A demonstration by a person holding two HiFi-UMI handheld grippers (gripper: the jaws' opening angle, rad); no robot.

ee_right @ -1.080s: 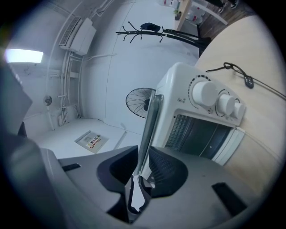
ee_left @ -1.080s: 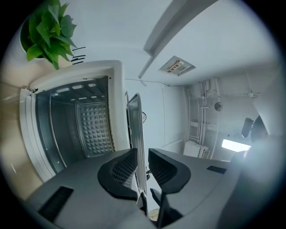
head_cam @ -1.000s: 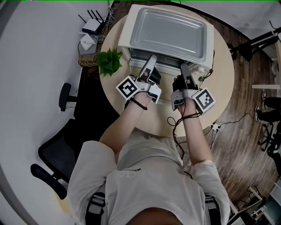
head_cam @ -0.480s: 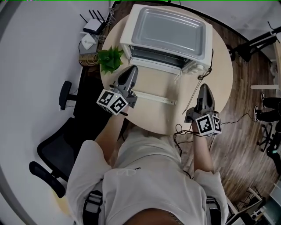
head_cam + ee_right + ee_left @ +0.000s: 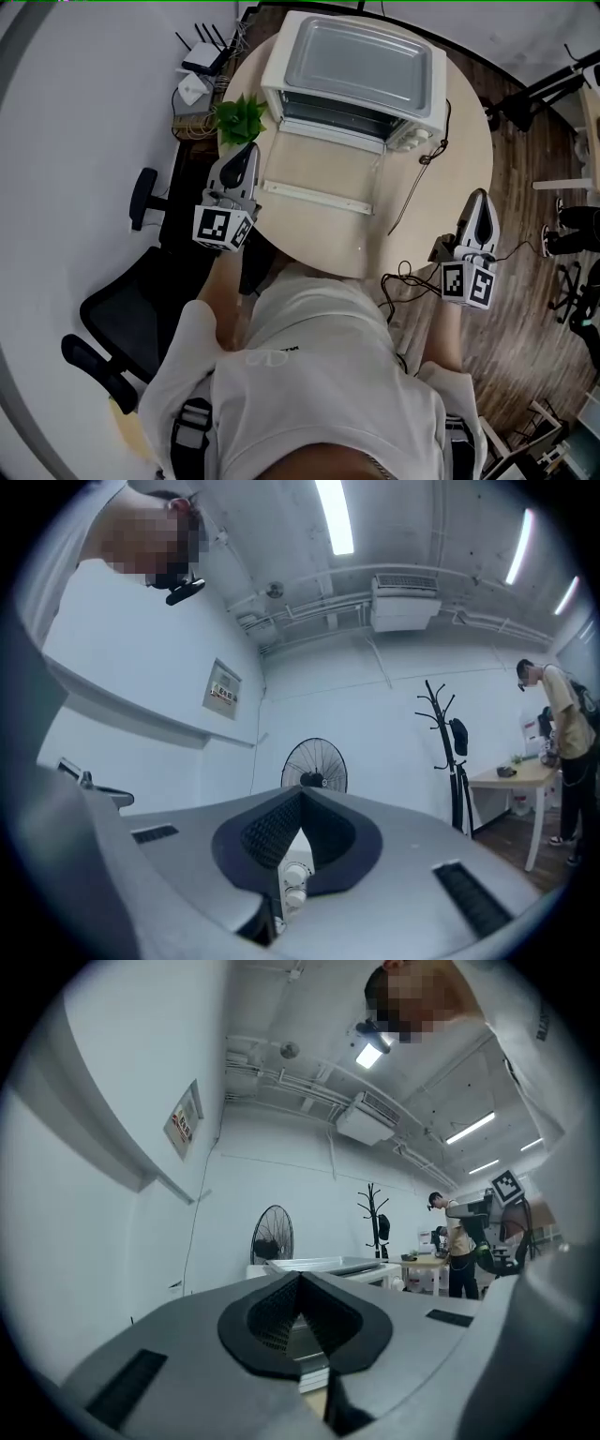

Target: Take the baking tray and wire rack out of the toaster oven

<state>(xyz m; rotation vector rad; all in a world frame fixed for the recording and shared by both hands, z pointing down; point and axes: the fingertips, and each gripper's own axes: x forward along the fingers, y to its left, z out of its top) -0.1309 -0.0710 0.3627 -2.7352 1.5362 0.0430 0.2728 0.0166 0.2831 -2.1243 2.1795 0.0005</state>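
Up at 12 o'clock on the round surface (image 5: 450,178) sits the toaster oven (image 5: 274,86) with its door (image 5: 323,173) flopped down flat. The baking tray (image 5: 361,67) looks parked on its roof, and the inside's too dark to make out. Left gripper (image 5: 247,148) hovers at 9 o'clock by the little plant (image 5: 239,117), right gripper (image 5: 479,194) is off the edge around 4 o'clock, and both have their fingers (image 5: 272,1312) pinched together on nothing.

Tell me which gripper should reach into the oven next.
Left, probably. The left gripper, shut, sits beside the open door near the toaster oven; the right gripper, also shut, hangs farther back beyond the edge of the table.
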